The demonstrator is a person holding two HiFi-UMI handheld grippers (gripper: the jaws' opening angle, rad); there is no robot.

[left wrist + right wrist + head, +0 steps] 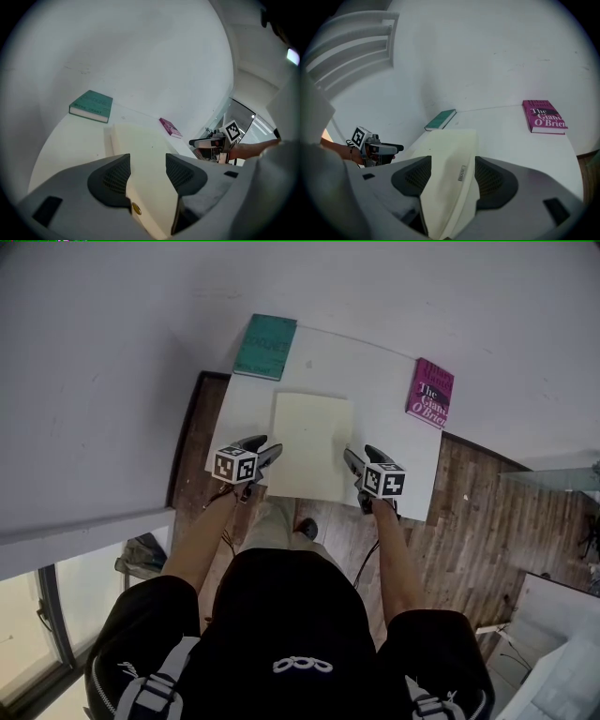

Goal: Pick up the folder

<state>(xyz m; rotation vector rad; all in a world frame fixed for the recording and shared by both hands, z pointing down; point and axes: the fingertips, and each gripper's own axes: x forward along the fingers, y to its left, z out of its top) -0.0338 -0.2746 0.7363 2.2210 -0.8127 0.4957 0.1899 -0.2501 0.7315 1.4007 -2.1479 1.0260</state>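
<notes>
A cream folder [312, 442] lies flat in the middle of a small white table [394, 390]. My left gripper [272, 454] is at its near left corner and my right gripper [352, 460] at its near right corner. In the left gripper view the folder [140, 154] runs in between the open jaws of the left gripper [147, 174], with a gap on the right side. In the right gripper view the folder's edge [450, 159] fills most of the space between the wide-apart jaws of the right gripper [452, 176]. Each view shows the other gripper [213, 142] [377, 149] across the folder.
A teal book [265, 346] lies at the table's far left corner and a magenta book [430, 393] at its far right. A white wall backs the table. Wooden floor [478, 521] shows to the right and near side, and a window [37, 615] is low on the left.
</notes>
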